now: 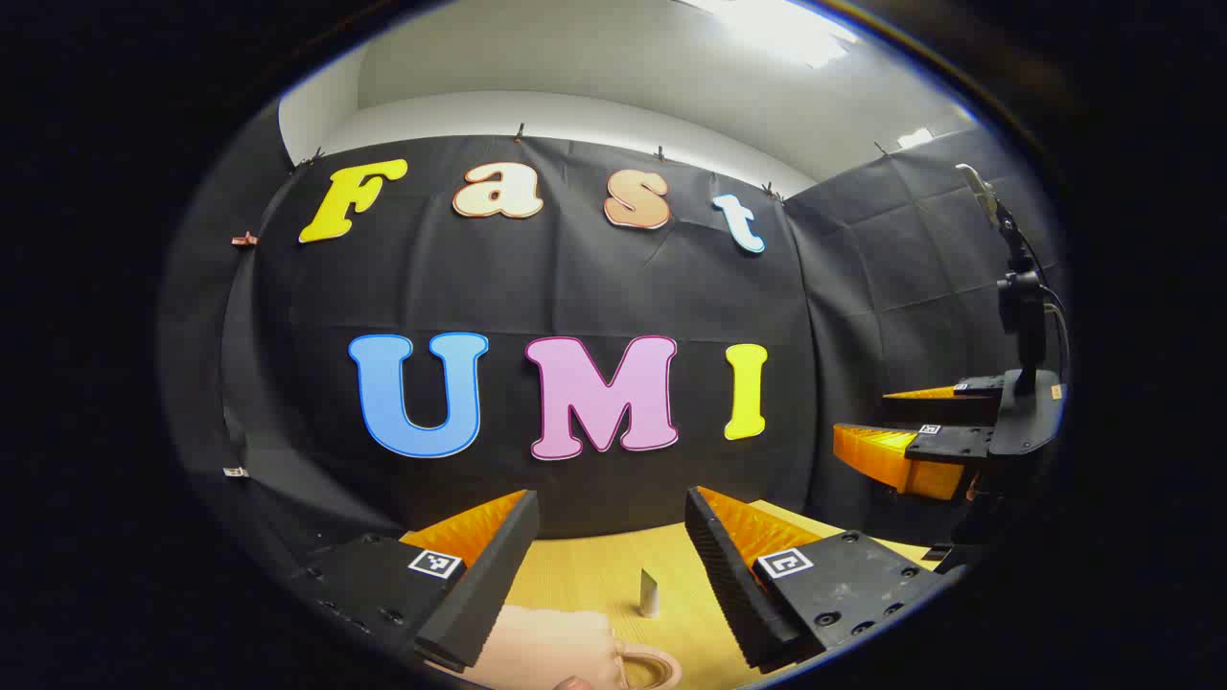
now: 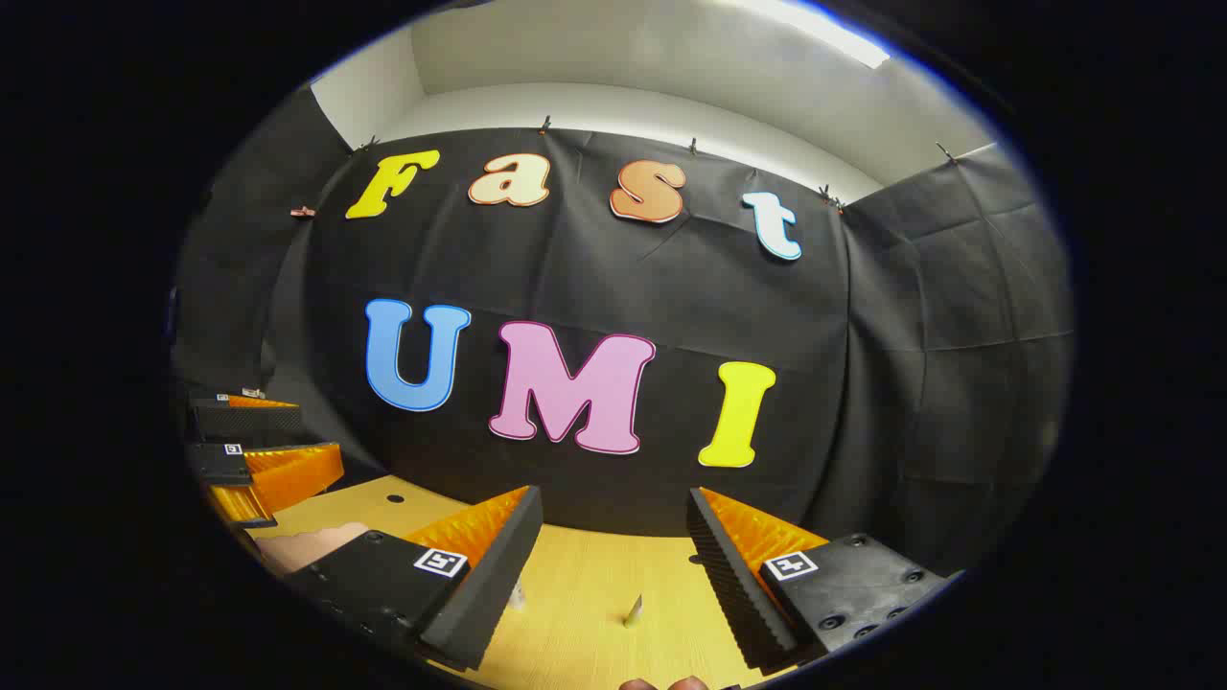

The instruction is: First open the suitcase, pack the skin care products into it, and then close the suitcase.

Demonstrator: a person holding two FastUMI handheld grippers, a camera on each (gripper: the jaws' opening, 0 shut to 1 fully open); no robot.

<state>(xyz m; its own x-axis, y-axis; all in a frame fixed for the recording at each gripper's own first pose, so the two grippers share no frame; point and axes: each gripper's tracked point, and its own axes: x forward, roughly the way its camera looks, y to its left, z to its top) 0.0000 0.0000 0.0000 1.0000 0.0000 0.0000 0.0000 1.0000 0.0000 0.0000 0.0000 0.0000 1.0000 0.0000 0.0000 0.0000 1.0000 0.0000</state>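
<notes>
In the left gripper view my left gripper (image 1: 612,498) stands open above the yellow table (image 1: 594,575), with nothing between its fingers. Just below it lies the pink suitcase (image 1: 551,647), its handle (image 1: 654,666) toward the right. A small white skin care tube (image 1: 649,594) stands upright on the table beyond the suitcase. My right gripper (image 1: 863,422) hangs open at the right, off the table. In the right gripper view my right gripper (image 2: 613,494) is open and empty over the table; the white tube (image 2: 633,610) stands ahead of it. The left gripper (image 2: 316,436) shows at the far left above a corner of the suitcase (image 2: 307,546).
Black cloth walls close off the table at the back and right. A small dark hole (image 2: 394,498) sits in the tabletop near its far left corner. Another small pale item (image 2: 518,596) peeks out beside my right gripper's left finger. A person's fingertips (image 2: 661,683) show at the bottom edge.
</notes>
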